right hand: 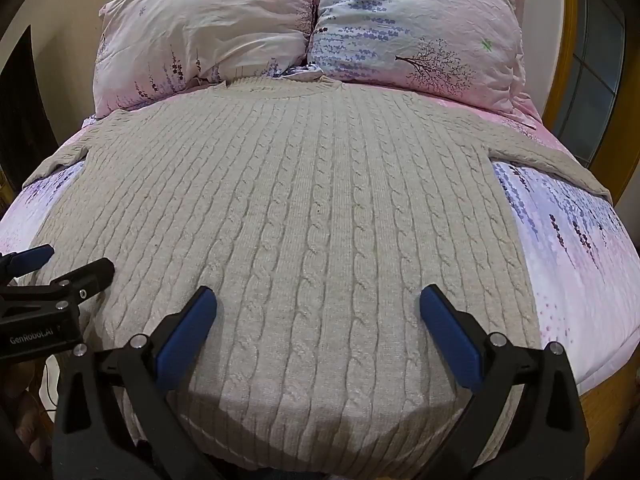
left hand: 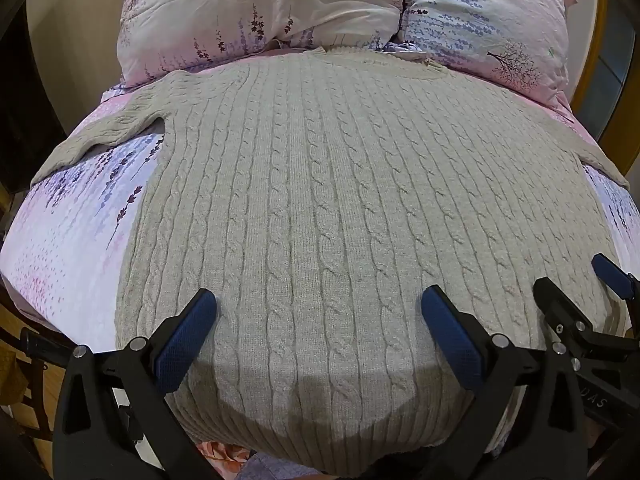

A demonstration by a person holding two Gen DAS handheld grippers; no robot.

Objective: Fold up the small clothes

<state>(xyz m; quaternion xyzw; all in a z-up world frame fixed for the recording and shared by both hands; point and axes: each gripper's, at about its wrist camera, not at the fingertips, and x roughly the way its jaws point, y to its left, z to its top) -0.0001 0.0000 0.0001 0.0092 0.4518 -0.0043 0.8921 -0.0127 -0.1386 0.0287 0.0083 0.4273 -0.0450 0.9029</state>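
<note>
A beige cable-knit sweater [left hand: 320, 200] lies flat on the bed with its hem toward me, collar at the pillows and both sleeves spread out to the sides; it also fills the right wrist view [right hand: 304, 208]. My left gripper [left hand: 319, 312] is open and empty, hovering over the sweater's lower part near the hem. My right gripper [right hand: 318, 312] is open and empty over the same area, further right. The right gripper shows at the right edge of the left wrist view [left hand: 576, 280]. The left gripper shows at the left edge of the right wrist view [right hand: 68, 262].
The bed [right hand: 580, 280] has a pink and lilac floral sheet. Two matching pillows [left hand: 260, 8] [right hand: 420, 24] stand at the head. A wooden frame [right hand: 568, 40] and window are at the right. Wooden floor and a chair [left hand: 28, 380] lie left of the bed.
</note>
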